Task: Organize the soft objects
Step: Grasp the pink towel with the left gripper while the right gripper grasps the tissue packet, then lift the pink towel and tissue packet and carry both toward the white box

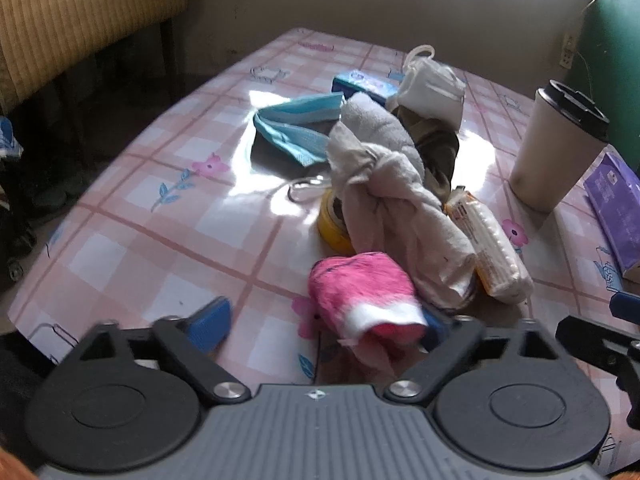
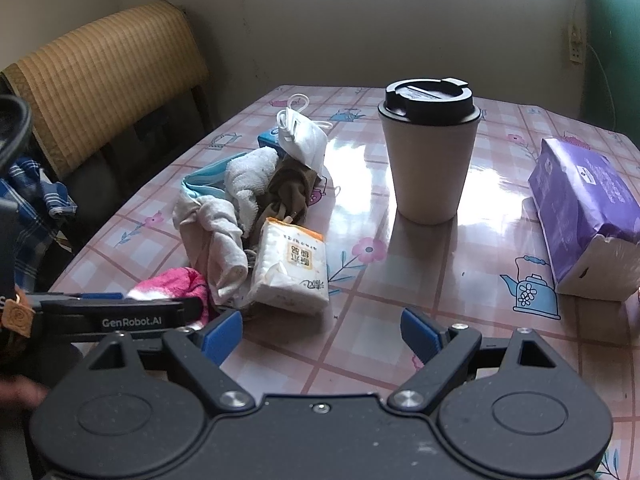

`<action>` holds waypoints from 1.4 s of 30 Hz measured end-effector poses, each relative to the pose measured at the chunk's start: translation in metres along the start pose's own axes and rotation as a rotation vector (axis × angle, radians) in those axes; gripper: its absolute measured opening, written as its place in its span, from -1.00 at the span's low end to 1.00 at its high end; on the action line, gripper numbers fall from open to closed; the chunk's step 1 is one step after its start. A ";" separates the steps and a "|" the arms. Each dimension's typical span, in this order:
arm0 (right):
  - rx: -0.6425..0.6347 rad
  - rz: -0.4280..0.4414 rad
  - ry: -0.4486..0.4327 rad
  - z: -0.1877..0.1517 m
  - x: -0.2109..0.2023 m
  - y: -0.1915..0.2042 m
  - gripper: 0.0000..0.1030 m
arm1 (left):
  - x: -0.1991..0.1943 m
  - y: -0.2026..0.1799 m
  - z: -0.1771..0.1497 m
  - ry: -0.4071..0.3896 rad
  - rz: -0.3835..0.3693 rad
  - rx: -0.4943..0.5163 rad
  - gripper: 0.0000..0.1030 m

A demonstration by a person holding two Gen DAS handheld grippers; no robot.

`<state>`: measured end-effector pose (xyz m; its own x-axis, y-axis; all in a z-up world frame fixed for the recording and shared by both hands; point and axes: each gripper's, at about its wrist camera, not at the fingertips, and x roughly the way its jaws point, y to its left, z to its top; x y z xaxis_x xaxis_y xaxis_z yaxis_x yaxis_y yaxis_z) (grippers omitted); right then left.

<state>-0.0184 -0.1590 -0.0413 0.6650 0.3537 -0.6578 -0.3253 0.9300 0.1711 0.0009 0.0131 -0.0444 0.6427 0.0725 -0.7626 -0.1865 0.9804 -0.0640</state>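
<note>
A pile of soft things lies on the pink checked table (image 1: 140, 240): a pink and white sock (image 1: 360, 292), a twisted white cloth (image 1: 400, 200), a grey towel (image 1: 376, 120), a blue face mask (image 1: 296, 124), an olive cloth (image 1: 436, 144), a white mask (image 1: 432, 84) and a tissue pack (image 1: 492, 248). My left gripper (image 1: 320, 320) is open, with the pink sock lying between its fingers by the right one. My right gripper (image 2: 320, 332) is open and empty, just right of the tissue pack (image 2: 292, 268) and the pink sock (image 2: 176, 284).
A lidded paper cup (image 2: 430, 152) stands mid-table. A purple tissue package (image 2: 588, 208) lies at the right. A yellow tape roll (image 1: 332, 224) sits under the white cloth. A small blue box (image 1: 360, 84) lies behind the pile. A chair with a woven back (image 2: 108, 80) stands at the left.
</note>
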 end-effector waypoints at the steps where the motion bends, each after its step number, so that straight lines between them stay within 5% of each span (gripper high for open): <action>1: 0.003 0.002 0.005 0.000 0.001 0.000 0.96 | -0.001 0.001 0.001 -0.007 -0.002 0.004 0.44; 4: 0.020 0.017 0.016 0.001 0.004 -0.001 0.96 | -0.004 0.004 0.001 -0.018 -0.027 0.014 -0.14; 10: 0.014 0.022 0.012 0.007 0.014 -0.002 0.96 | -0.014 0.008 0.001 -0.040 -0.044 0.039 -0.44; 18: 0.029 0.056 0.015 0.027 0.046 0.010 0.96 | -0.018 0.021 0.004 -0.057 -0.053 -0.001 -0.45; 25: 0.040 -0.123 0.022 0.025 0.062 -0.001 0.93 | -0.019 0.023 0.004 -0.065 -0.075 0.000 -0.45; 29: 0.053 -0.028 0.021 0.027 0.061 -0.010 0.93 | -0.018 0.022 0.005 -0.063 -0.091 0.000 -0.45; 39: -0.244 0.030 0.109 0.053 0.098 0.005 0.94 | -0.016 0.027 0.007 -0.063 -0.103 -0.009 -0.45; 42: -0.191 0.083 0.139 0.057 0.111 -0.002 0.94 | -0.015 0.026 0.007 -0.061 -0.108 -0.007 -0.45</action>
<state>0.0942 -0.1165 -0.0729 0.5361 0.3985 -0.7442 -0.5051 0.8577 0.0954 -0.0082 0.0390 -0.0302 0.7033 -0.0227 -0.7105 -0.1182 0.9818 -0.1484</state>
